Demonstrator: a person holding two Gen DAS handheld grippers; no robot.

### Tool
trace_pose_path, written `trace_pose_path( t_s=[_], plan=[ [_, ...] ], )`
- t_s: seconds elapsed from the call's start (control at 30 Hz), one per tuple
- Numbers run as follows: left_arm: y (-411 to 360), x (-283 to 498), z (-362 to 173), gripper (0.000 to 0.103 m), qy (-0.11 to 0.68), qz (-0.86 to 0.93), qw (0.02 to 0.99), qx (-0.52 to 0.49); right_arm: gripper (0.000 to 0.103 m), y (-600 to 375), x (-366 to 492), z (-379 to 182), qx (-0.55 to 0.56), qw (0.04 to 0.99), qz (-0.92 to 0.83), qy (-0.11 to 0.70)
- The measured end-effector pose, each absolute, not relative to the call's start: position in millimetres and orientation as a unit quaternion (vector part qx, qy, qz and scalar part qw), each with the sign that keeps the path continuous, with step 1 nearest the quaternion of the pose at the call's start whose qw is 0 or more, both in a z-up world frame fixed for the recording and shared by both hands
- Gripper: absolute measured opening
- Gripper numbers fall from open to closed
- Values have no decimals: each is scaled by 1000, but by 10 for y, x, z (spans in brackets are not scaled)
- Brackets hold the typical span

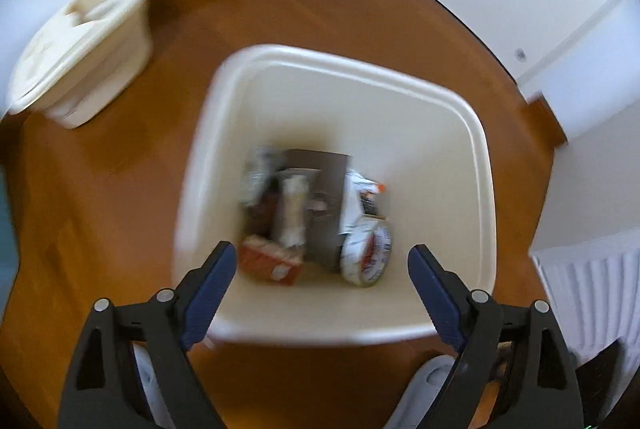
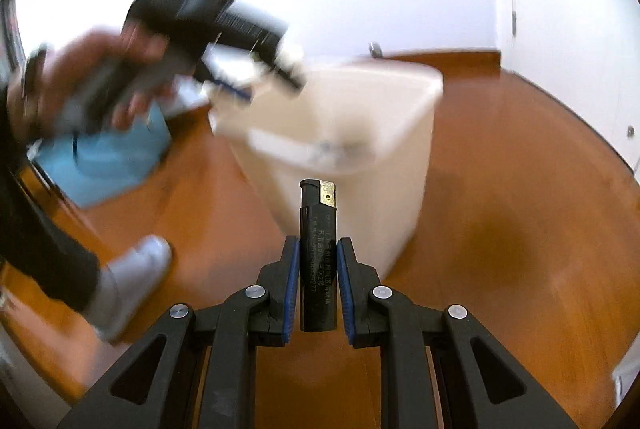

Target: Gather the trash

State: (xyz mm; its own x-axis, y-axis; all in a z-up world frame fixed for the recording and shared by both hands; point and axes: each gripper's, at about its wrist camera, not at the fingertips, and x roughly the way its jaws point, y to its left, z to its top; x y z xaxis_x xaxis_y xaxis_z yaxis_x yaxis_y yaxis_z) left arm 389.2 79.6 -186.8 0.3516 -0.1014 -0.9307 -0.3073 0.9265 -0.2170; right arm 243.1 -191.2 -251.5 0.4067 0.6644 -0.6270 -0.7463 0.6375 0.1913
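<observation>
The right gripper [image 2: 318, 261] pinches a black lighter [image 2: 318, 257] upright between its blue-padded fingers [image 2: 291, 281], short of the cream bin [image 2: 404, 157] that stands on the wooden floor [image 2: 520, 229] just beyond it. The lighter is a slim, hard, smooth plastic stick with a small metal cap at its top and fine print down its side; held only along its lower body, it could pivot or slide out if the grip loosens before it is over the opening, and then it would likely skitter across the glossy floor. Released from too far back, it might strike the bin's near wall or rim and bounce away. The left gripper [image 1: 322, 261] hangs over the bin's mouth with its fingers spread wide and nothing between them, so the two tools could knock together if both crowd the opening. The bin [image 1: 476, 133] is a squarish, rounded-cornered plastic tub with a rolled rim, and at its bottom lie a crumpled foil piece [image 1: 260, 169], a grey card [image 1: 326, 205], an orange box [image 1: 270, 263] and a printed wrapper [image 1: 366, 257]. Its lid [image 1: 76, 41], matching cream plastic, rests on the floor at the far left. Both views are blurred.
</observation>
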Motion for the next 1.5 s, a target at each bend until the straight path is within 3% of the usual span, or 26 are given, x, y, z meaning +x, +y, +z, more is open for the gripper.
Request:
trace_pose_path(
  t_s=[0.1,0.27,0.5,0.57,0.8,0.83,0.87,0.9,0.97,1.2,1.5],
  plan=[
    [1112,3623,-1561,88,533,116,809,-221,18,-1735,2803,-2045,-70,831,427,350],
    [1106,3180,-1585,88,517,130,798,-281,18,-874,3830,-1891,-117,772,410,471],
    [709,2764,-2087,92,578,113,765,-261,18,422,4491,-2713,-226,671,334,622],
    [607,2758,-2199,103,602,89,760,-229,19,562,4485,-2899,-226,663,315,641],
    [721,2629,-2080,103,593,99,779,-179,22,656,4440,-3521,-247,627,256,693],
    [741,2628,-2076,103,594,98,778,-179,24,683,4397,-3621,-250,622,247,700],
    [756,2626,-2071,103,595,96,777,-179,45,675,4395,-3664,-253,621,238,703],
    [776,2638,-2046,103,596,95,777,-178,79,665,4393,-3677,-258,623,229,702],
    [756,2640,-2006,103,596,95,779,-171,98,674,4414,-3549,-259,646,224,682],
    [681,2540,-1649,103,572,94,802,-144,98,630,4280,-2728,-226,697,257,630],
    [575,2029,-369,103,499,74,862,-54,103,-473,3079,-720,-98,822,256,499]
  ],
)
